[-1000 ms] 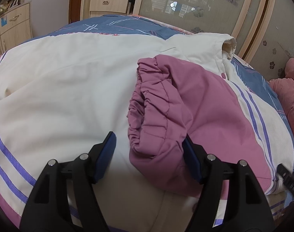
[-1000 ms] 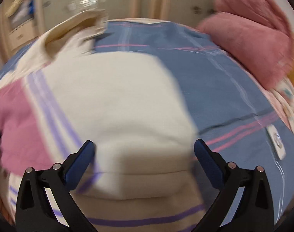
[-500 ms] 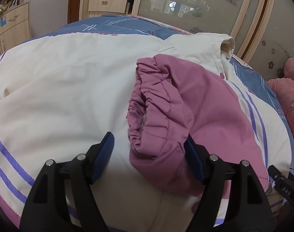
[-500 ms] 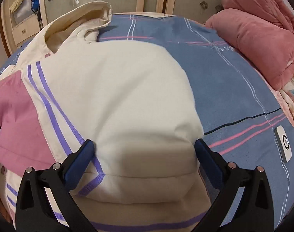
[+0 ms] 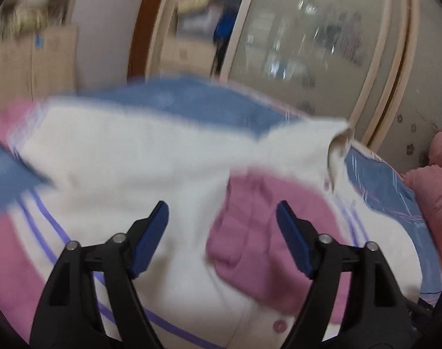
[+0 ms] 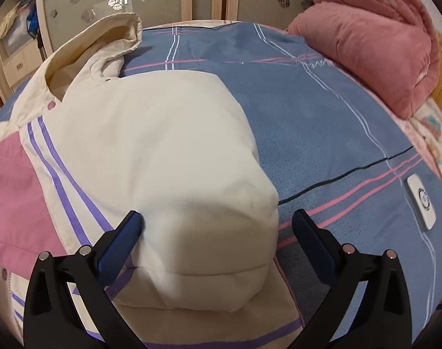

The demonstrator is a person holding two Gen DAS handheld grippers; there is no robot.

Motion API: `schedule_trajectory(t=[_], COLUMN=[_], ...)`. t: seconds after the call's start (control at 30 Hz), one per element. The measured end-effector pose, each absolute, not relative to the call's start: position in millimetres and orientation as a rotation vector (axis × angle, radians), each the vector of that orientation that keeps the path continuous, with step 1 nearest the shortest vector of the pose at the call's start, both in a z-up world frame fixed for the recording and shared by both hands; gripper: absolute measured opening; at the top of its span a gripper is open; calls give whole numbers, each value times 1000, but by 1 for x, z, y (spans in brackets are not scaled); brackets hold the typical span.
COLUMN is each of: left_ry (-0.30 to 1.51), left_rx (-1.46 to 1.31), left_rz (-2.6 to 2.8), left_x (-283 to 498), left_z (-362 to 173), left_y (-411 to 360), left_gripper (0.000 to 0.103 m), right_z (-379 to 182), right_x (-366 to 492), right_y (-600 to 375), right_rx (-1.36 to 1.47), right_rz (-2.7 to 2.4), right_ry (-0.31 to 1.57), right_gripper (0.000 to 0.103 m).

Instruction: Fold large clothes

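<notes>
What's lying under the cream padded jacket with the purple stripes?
Under the cream padded jacket a blue plaid blanket spreads out past its edges; whatever lies directly beneath the jacket is covered.

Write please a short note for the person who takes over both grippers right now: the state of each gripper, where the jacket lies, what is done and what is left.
Left gripper: fingers opening, nothing between them; it hangs above the jacket's pink sleeve, which lies folded across the cream body.
Right gripper: open, astride the thick cream fold at the jacket's right side; no squeeze shows.
Jacket: spread on the blue bedspread, collar toward the wardrobe doors.
Done: pink sleeve folded in.
Left: probably take the cream fold inward, then fold the body.
</notes>
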State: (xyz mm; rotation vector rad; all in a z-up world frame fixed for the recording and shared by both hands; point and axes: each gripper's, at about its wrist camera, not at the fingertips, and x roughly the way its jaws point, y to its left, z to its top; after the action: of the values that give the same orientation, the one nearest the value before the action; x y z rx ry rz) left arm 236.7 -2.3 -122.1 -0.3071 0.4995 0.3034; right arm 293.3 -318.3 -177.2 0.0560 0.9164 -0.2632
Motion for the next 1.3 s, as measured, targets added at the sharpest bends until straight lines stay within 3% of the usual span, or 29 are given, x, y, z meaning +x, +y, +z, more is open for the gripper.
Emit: schedule_trajectory(t=[0.13, 0.2, 0.23, 0.27, 0.37, 0.53, 1.03, 1.1, 1.13, 1.17, 1.3], left_ry=[585, 631, 673, 725, 856, 845, 812, 751, 697, 606, 619], left_rx=[-203, -176, -164, -166, -249, -247, -192, -188, -174, -135, -45], left_rz=[142, 62, 48, 32, -14, -33, -19, 11, 32, 73, 86], left_x=[257, 267, 273, 281, 301, 304, 294, 284, 276, 263, 266], left_z=[-111, -118, -125, -135, -173, -186, -182, -170, -161, -147, -141], left_y=[-39, -58, -64, -68, -63, -61, -67, -68, -69, -71, -76], left_gripper=[89, 71, 51, 41, 39, 39, 44, 54, 78, 95, 97], right_z=[-172, -161, -153, -146, -135, -180, -176, -172, -169, -164, -149], right_x=[290, 281, 275, 271, 264, 299, 293, 290, 289, 287, 278], right_y=[-319, -321, -321, -321, -315, -308, -335, -337, -336, -335, -322], right_rx=[64, 96, 113, 124, 121, 61, 165, 161, 159, 158, 103], right_rz=[-263, -249, -229, -212, -159, -182, -294, -311, -313, -305, -269], right_ry=[889, 817, 765, 716, 627, 871, 857, 829, 817, 792, 708], right_gripper=[102, 102, 102, 102, 102, 102, 102, 102, 102, 102, 102])
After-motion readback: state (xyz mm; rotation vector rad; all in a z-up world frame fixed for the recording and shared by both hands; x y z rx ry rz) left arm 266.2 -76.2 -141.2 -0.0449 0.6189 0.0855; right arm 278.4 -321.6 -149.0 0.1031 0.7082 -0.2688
